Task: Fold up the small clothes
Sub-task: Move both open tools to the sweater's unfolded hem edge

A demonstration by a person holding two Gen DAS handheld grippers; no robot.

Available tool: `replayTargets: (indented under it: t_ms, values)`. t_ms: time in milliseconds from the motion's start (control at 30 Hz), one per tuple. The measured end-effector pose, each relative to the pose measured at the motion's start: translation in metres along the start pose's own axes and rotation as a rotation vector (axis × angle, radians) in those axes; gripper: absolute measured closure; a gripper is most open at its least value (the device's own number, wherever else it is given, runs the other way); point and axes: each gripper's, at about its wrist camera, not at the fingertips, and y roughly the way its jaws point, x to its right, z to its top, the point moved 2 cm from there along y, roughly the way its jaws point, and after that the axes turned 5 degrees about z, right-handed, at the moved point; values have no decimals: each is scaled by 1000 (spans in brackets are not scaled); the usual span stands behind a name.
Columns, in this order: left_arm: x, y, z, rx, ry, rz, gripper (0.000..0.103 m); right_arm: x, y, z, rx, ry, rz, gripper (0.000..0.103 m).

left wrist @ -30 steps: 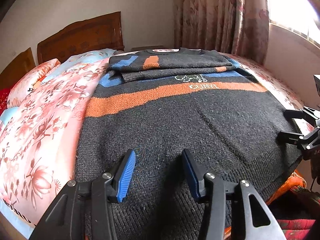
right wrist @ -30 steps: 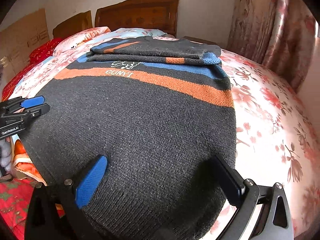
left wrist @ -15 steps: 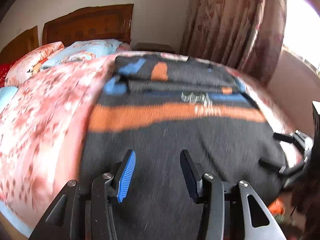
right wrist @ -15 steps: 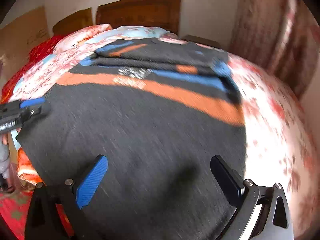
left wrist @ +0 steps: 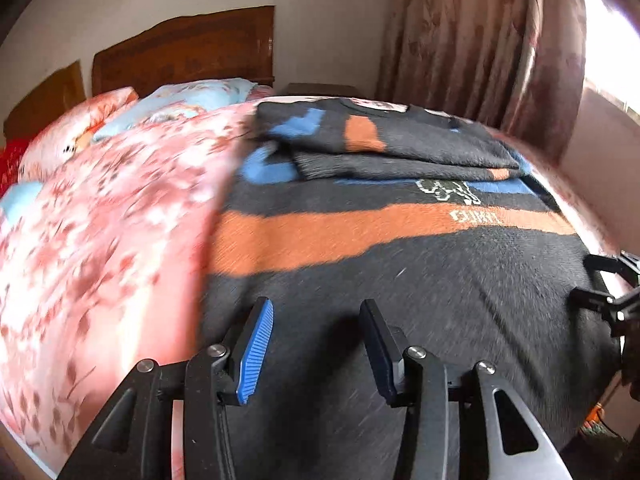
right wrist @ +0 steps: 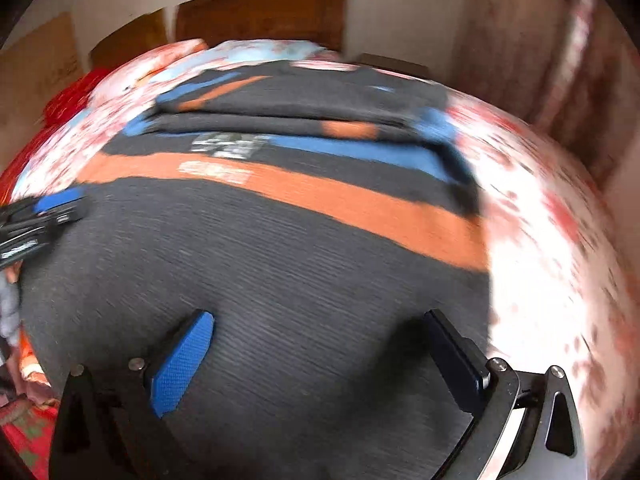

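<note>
A dark grey knitted sweater with orange and blue stripes lies flat on the bed, its sleeves folded over the top part; it also shows in the right wrist view. My left gripper is open and empty above the sweater's lower left part. My right gripper is wide open and empty above the lower right part. The right gripper's fingers show at the right edge of the left wrist view, and the left gripper's fingers at the left edge of the right wrist view.
The bed has a pink floral cover. Pillows and a wooden headboard are at the far end. Floral curtains hang at the back right. Red and orange cloth lies below the near edge.
Both grippers have moved forward over the sweater's lower part, the views are blurred by motion. Both stay open and empty. The sweater has not moved.
</note>
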Motion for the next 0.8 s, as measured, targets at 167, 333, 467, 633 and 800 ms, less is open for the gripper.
replayTargets:
  t_ms: [167, 333, 467, 633, 800]
  values:
    - [4, -21, -7, -36, -52, 33, 62, 2, -16, -9, 14, 63, -25, 0]
    - [69, -44, -11, 61, 134, -59, 60, -72, -20, 0, 66, -112, 104, 0]
    - [69, -24, -25, 2, 140, -72, 57, -98, -1, -16, 4, -237, 105, 0]
    - [33, -31, -38, 25, 112, -52, 57, -49, -8, -22, 8, -133, 79, 0]
    - [20, -40, -44, 12, 85, -20, 58, -13, -23, -35, 22, -51, 32, 0]
